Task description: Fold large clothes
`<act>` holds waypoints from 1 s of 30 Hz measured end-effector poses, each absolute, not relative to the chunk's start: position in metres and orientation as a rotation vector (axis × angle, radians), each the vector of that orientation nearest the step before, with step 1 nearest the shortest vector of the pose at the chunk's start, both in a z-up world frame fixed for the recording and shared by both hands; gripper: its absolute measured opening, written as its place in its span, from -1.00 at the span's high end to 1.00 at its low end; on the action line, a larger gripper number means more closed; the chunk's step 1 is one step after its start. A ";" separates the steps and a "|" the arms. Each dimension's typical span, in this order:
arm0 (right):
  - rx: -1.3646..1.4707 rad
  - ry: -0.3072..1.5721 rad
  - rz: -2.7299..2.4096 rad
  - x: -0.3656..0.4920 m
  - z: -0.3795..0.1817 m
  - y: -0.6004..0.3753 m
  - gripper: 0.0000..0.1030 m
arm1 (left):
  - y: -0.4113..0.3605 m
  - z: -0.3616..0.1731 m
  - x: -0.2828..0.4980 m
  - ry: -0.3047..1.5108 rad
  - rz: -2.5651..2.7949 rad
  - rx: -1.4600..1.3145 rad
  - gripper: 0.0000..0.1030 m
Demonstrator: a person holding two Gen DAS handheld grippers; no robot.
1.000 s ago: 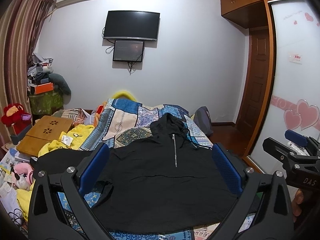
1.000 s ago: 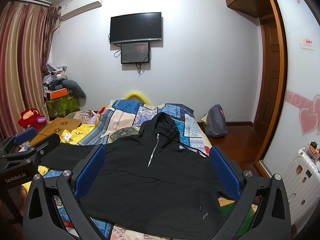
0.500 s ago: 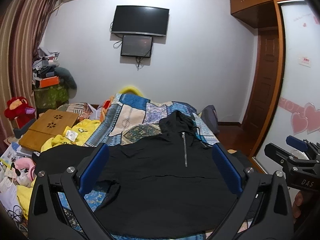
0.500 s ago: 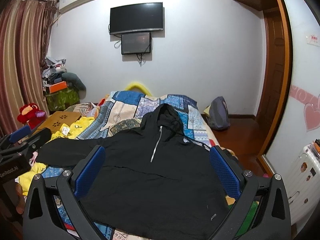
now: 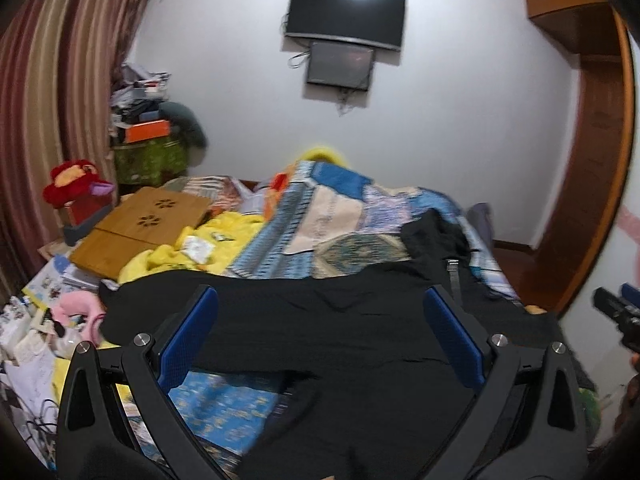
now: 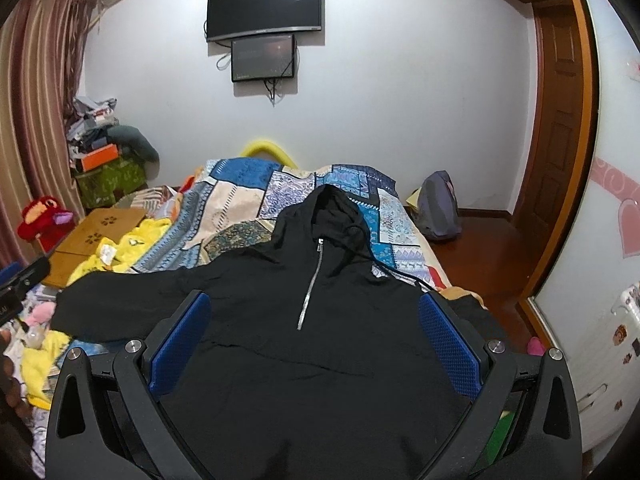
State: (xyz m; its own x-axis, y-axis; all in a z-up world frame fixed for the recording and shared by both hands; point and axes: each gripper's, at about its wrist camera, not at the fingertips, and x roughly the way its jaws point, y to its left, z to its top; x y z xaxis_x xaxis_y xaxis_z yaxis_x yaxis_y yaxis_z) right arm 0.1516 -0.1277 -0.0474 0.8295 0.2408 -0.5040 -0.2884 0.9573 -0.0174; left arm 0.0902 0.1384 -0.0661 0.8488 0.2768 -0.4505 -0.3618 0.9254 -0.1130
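On the bed's patchwork quilt (image 6: 256, 200) our black hoodie (image 6: 304, 344) lies spread flat, sleeves out, no fold made yet. Our left tongs (image 5: 320, 340) and right tongs (image 6: 316, 344) hover released above it; everything remains.

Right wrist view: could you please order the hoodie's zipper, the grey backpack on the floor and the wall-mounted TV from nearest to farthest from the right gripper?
From the right gripper, jaws open:
1. Zipper, just ahead at centre, on the black hoodie spread over the bed.
2. Grey backpack, farther off to the right, on the floor beside the bed.
3. TV, farthest, high on the back wall.
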 end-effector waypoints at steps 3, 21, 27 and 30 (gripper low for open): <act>-0.125 0.537 0.263 0.166 -0.053 -0.122 -1.00 | 0.160 -0.077 0.099 0.469 0.380 -0.195 -1.00; -0.132 0.867 0.283 0.244 -0.121 -0.093 -1.00 | 0.360 -0.208 0.092 0.725 0.411 -0.681 -1.00; -0.163 0.910 0.293 0.249 -0.131 -0.089 -1.00 | 0.409 -0.262 0.082 0.758 0.364 -0.989 -0.78; -0.157 0.918 0.295 0.253 -0.132 -0.089 -1.00 | 0.422 -0.281 0.077 0.719 0.341 -1.125 -0.70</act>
State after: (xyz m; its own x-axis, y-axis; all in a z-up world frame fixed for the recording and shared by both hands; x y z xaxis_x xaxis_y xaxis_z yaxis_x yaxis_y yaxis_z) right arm 0.2531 -0.0887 -0.1317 0.5707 0.1838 -0.8003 -0.3166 0.9485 -0.0079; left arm 0.0772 0.4216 -0.2814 0.7300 -0.1012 -0.6759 -0.5876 0.4120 -0.6964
